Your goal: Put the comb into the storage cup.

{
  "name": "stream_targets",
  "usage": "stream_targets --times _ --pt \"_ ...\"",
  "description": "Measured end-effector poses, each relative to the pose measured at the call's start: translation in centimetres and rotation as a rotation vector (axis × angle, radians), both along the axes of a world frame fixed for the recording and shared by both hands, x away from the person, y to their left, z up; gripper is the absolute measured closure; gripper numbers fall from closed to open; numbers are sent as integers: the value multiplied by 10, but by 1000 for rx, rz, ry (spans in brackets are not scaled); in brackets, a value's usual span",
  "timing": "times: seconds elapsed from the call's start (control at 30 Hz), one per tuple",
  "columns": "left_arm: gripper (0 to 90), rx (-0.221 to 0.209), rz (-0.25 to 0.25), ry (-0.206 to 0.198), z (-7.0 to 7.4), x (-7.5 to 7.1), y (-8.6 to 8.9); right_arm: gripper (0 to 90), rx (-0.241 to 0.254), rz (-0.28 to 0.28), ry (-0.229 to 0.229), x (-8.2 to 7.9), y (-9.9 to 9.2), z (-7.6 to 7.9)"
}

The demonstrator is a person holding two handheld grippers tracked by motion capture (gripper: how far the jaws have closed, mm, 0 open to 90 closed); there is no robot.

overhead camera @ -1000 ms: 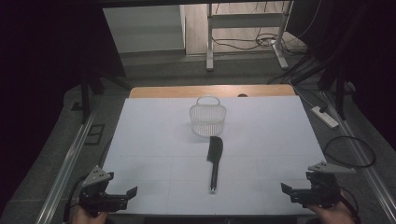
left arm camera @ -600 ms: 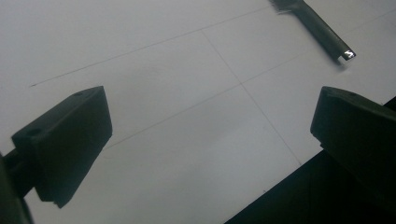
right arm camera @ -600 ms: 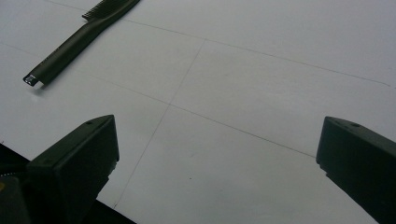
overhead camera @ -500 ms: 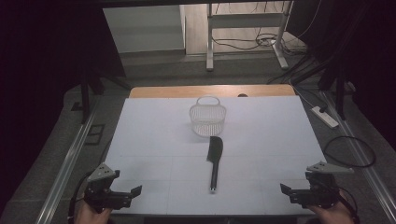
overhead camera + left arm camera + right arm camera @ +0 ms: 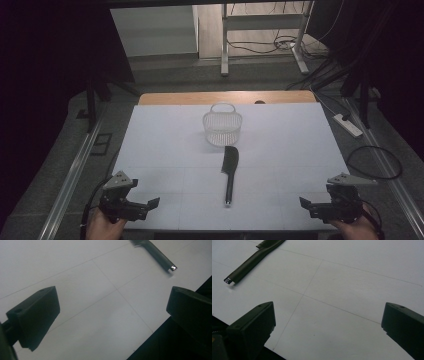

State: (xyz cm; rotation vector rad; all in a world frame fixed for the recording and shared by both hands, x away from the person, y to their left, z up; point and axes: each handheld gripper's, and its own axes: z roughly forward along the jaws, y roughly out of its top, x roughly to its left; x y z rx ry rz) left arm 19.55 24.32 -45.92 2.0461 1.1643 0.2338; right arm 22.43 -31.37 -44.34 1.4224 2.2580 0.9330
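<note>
A: How are the two tools held?

B: The left tool [image 5: 150,204] is seen at the near left corner of the worktop [image 5: 165,145], its jaws spread wide with nothing between them. The right tool [image 5: 306,203] is set at the near right corner, likewise wide apart and empty. Both are pointed inward, toward the middle, presumably so that either can be brought to the comb.

A: And where is that comb?

B: The black comb [image 5: 230,172] is laid flat near the middle of the worktop, well apart from both tools, its handle end turned toward the near edge and its toothed end pointed at the basket [image 5: 222,127]. In the left gripper view its handle tip [image 5: 172,267] is seen ahead; in the right gripper view the handle [image 5: 247,265] lies up and to the left.

A: Why the basket just beyond it?

B: It is judged to be the likely destination; it stands upright, handle raised, just beside the comb's teeth. No grasp has yet been made.
</note>
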Motion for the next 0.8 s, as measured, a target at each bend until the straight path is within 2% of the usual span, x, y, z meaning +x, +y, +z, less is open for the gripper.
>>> stream_targets --times 0.13,0.23,0.4,0.67,0.8 --pt "0 -24 -17 -2 -1 5 -3 0 -1 0 1 0 0 0" --pt "0 -10 -30 -14 -1 9 -6 0 1 0 2 0 0 0" --pt "0 -18 -60 -31 -1 15 -14 0 0 1 3 0 0 0" --pt "0 -9 -101 -14 -2 25 -29 0 2 1 5 0 0 0" --pt "0 -29 -102 -1 -3 32 -36 0 4 1 6 0 0 0"
